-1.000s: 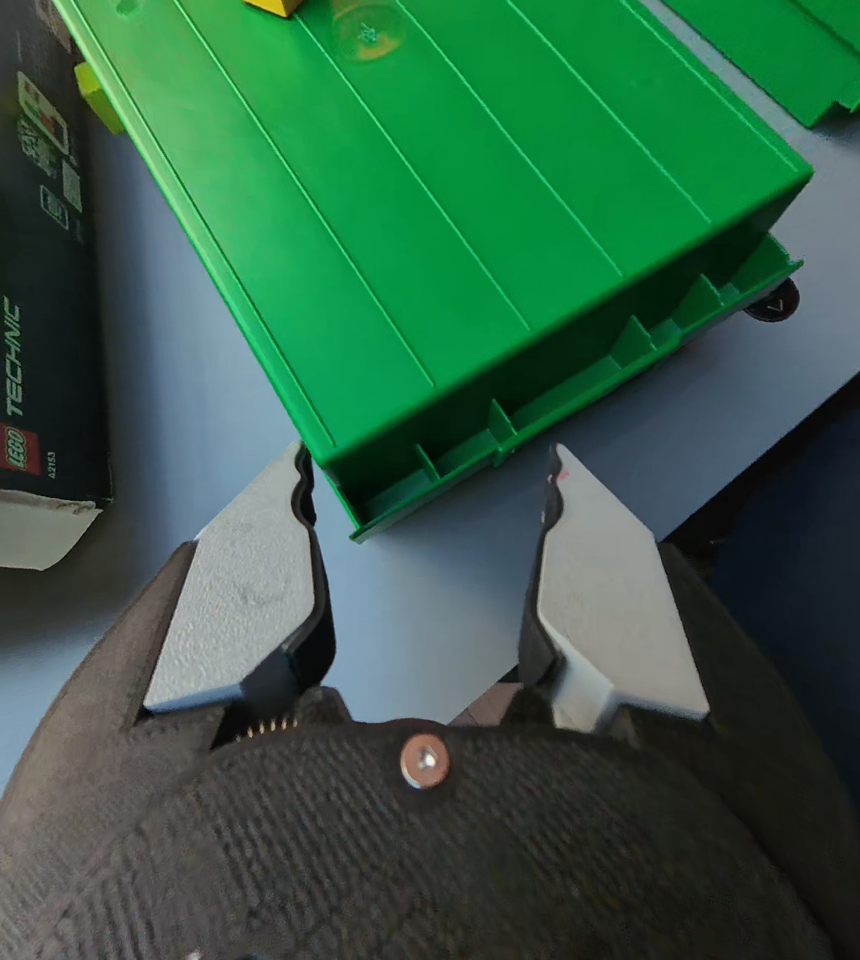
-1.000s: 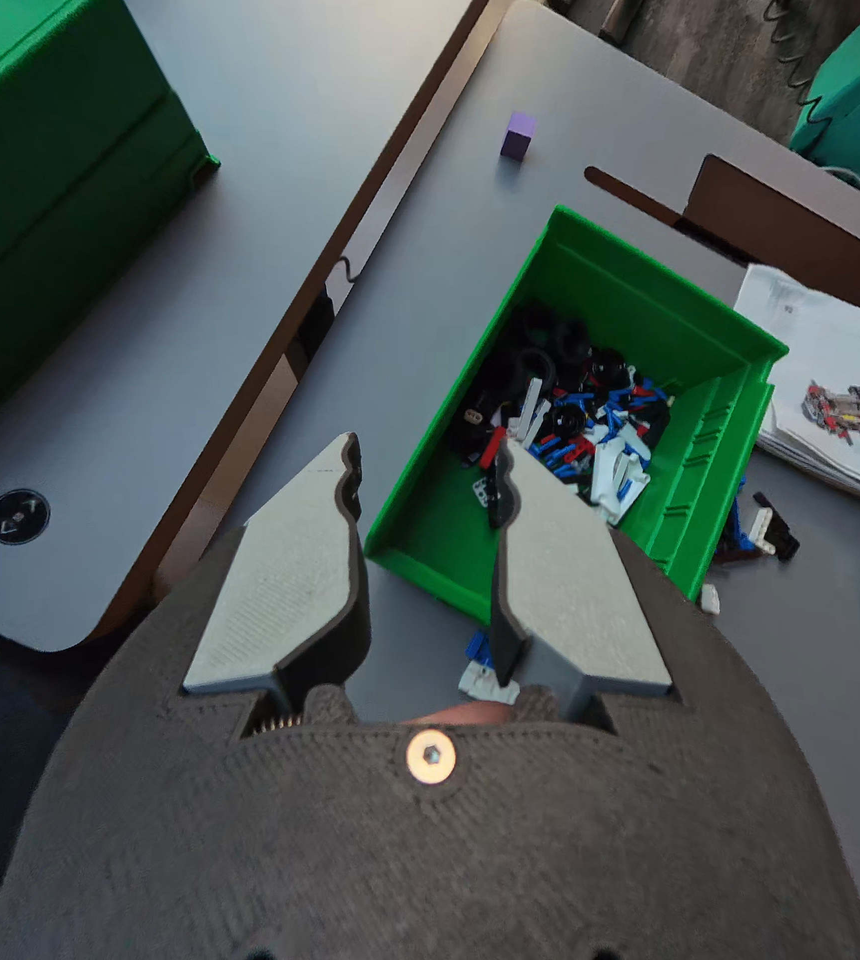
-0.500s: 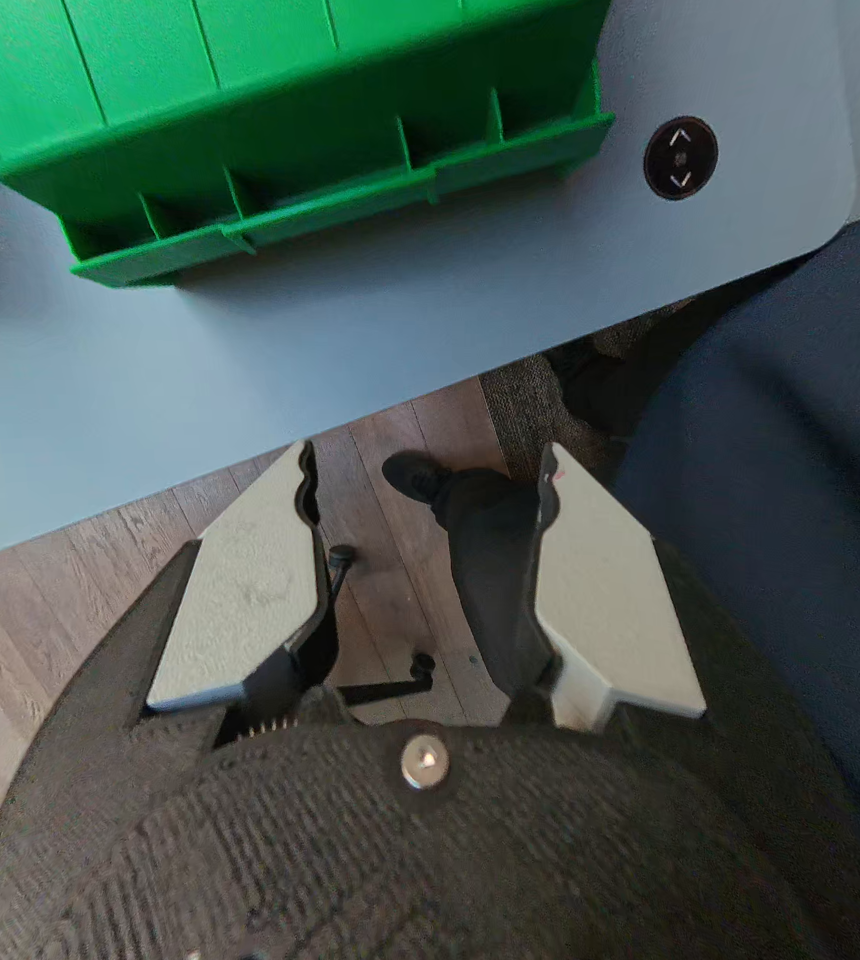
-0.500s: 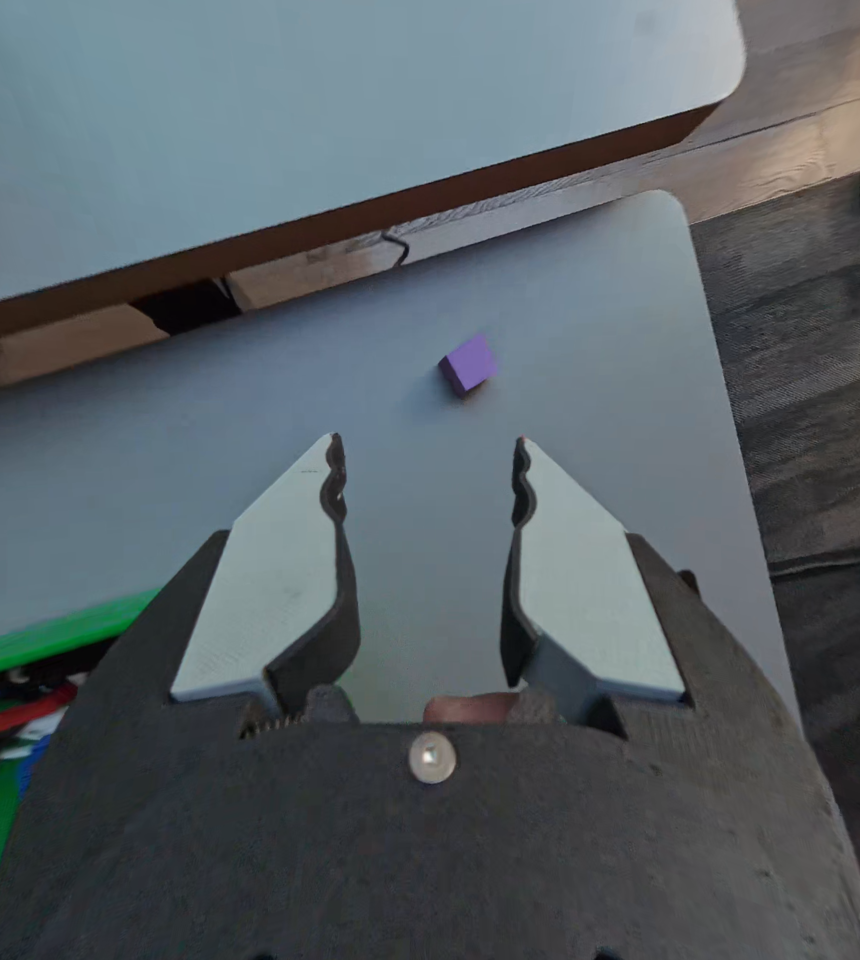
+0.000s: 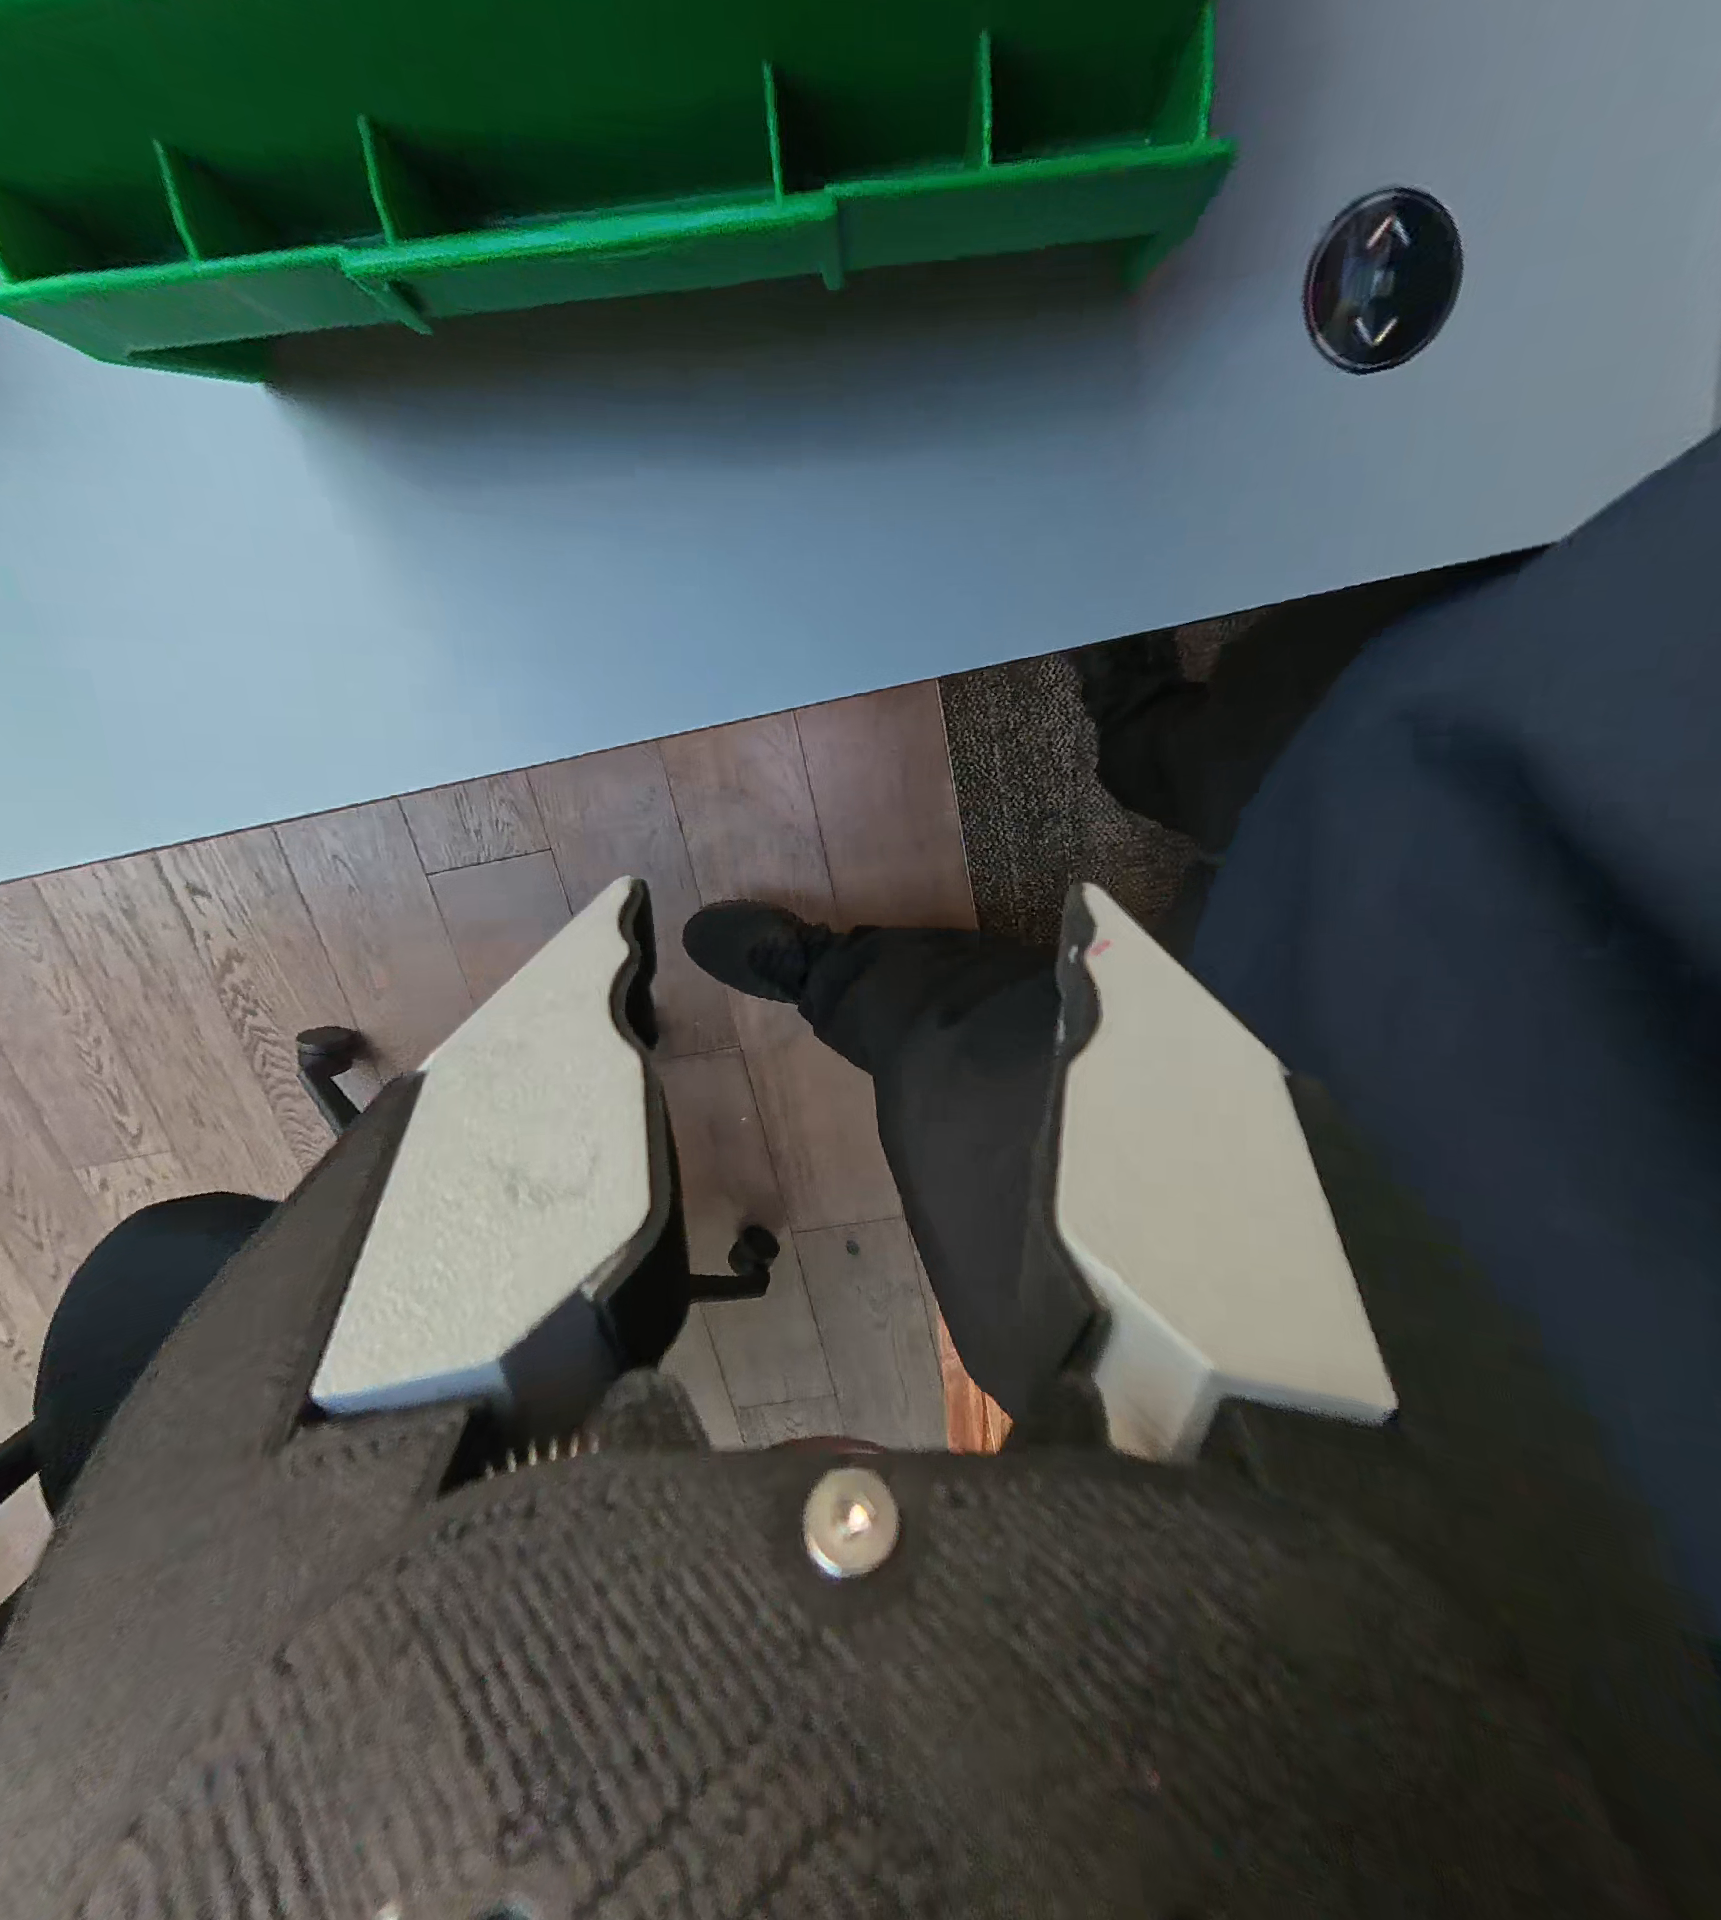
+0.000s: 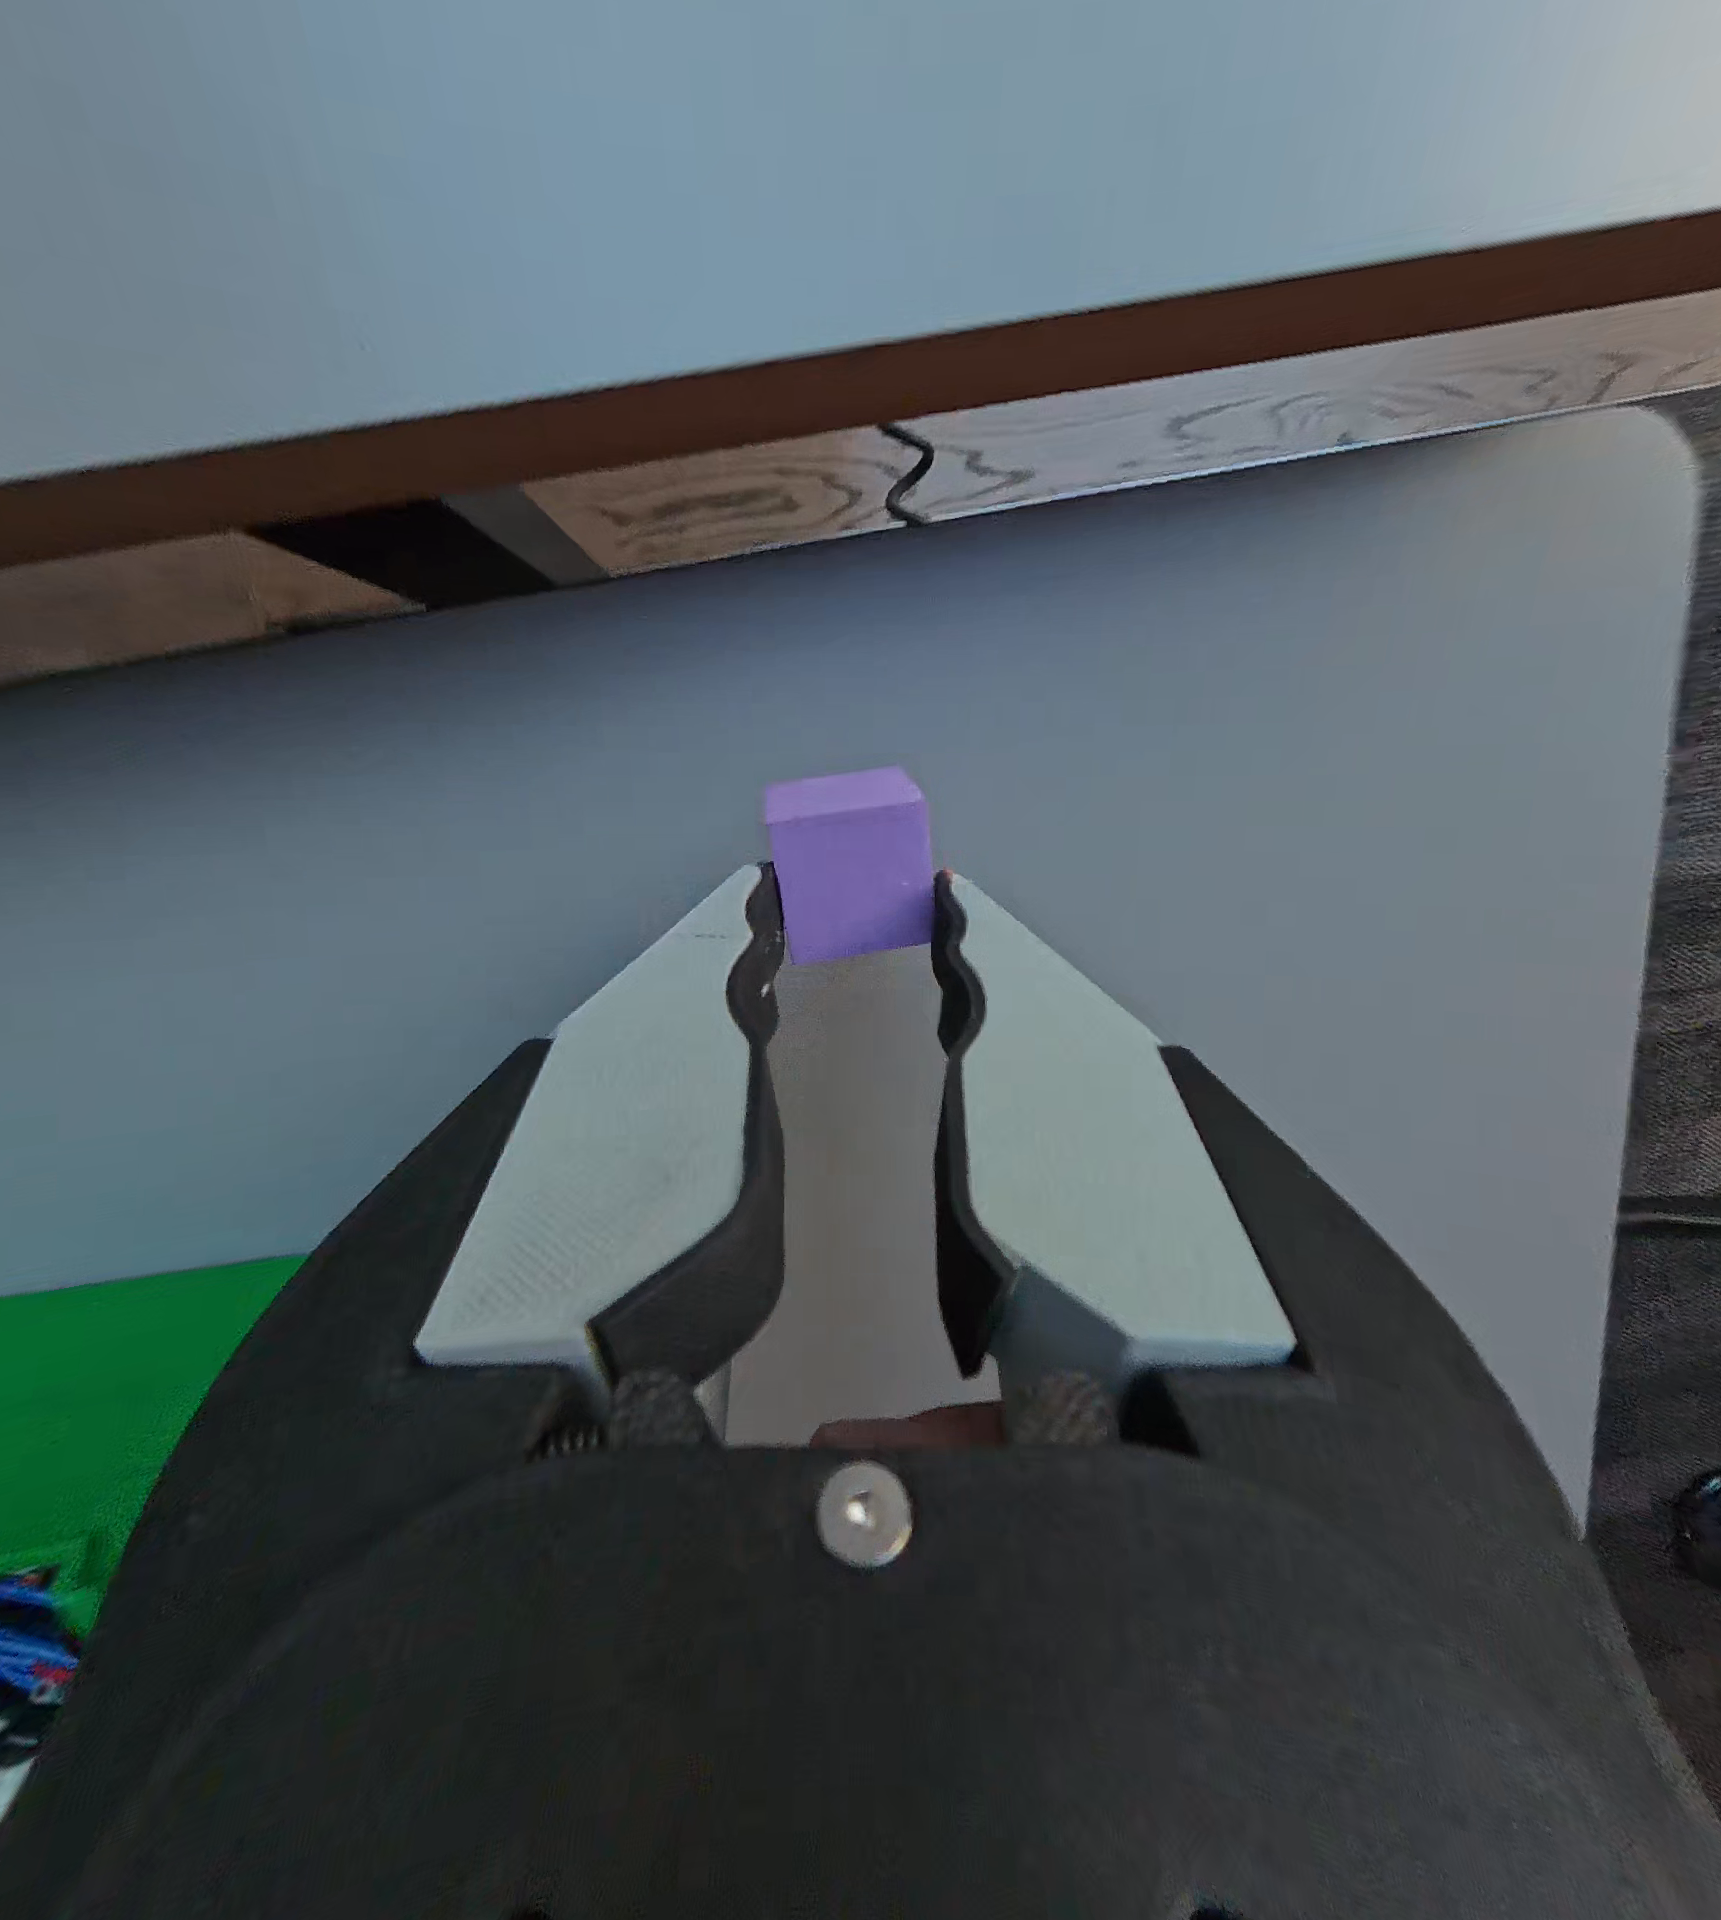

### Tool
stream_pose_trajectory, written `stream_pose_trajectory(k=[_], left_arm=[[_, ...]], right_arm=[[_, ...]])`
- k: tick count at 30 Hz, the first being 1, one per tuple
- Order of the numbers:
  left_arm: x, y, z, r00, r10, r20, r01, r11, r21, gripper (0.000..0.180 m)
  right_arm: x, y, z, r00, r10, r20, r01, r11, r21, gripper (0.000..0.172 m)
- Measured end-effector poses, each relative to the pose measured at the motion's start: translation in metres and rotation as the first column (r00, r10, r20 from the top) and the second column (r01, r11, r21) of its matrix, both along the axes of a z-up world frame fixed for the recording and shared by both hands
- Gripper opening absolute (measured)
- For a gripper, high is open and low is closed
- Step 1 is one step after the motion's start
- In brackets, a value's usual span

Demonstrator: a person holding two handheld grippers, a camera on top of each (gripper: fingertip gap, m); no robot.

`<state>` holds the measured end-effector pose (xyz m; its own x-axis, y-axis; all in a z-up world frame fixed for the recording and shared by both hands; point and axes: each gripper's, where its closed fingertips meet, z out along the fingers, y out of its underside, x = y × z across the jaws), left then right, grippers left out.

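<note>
Right gripper (image 6: 854, 883) has its fingertips closed on a purple cube (image 6: 848, 868), both pads pressed to the cube's sides, above the grey table (image 6: 316, 935). A green bin (image 6: 56, 1382) with small parts sits at the near left of the cube. Left gripper (image 5: 856, 925) is wide open with nothing between its fingers, held off the table edge over the wood floor (image 5: 160, 987), a shoe (image 5: 747, 945) below it. Another green bin (image 5: 575, 249) lies on the table beyond, a round black button (image 5: 1381, 278) to its right.
</note>
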<state>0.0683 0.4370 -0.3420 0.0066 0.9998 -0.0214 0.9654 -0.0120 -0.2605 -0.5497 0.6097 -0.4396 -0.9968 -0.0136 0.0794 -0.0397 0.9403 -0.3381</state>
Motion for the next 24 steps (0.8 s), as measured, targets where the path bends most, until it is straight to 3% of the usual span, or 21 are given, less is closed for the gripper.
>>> stream_pose_trajectory(k=[5,7,14,17,21,24], left_arm=[[0.003,-0.001,-0.025,0.999,-0.035,0.014,0.034,0.997,0.068,0.073],[0.0,-0.009,-0.033,0.997,-0.08,0.016,0.078,0.994,0.076,0.074],[-0.018,-0.067,-0.041,0.973,-0.219,-0.069,0.224,0.971,0.085,0.081],[-0.033,-0.102,-0.042,0.953,-0.259,-0.155,0.277,0.955,0.11,0.084],[-0.05,-0.14,-0.054,0.906,-0.333,-0.262,0.378,0.915,0.144,0.085],[-0.052,-0.155,-0.06,0.866,-0.375,-0.331,0.447,0.877,0.176,0.083]], right_arm=[[0.096,-0.013,0.096,0.994,0.007,0.105,0.019,0.97,-0.241,0.026],[0.144,-0.019,0.121,0.994,0.023,0.105,0.009,0.955,-0.297,0.026],[0.261,-0.048,0.15,0.986,-0.077,0.145,0.12,0.941,-0.316,0.026],[0.299,-0.076,0.17,0.977,-0.118,0.177,0.17,0.933,-0.317,0.026],[0.33,-0.119,0.188,0.981,-0.163,0.109,0.186,0.949,-0.255,0.026],[0.353,-0.162,0.195,0.984,-0.158,0.085,0.173,0.961,-0.216,0.026]])
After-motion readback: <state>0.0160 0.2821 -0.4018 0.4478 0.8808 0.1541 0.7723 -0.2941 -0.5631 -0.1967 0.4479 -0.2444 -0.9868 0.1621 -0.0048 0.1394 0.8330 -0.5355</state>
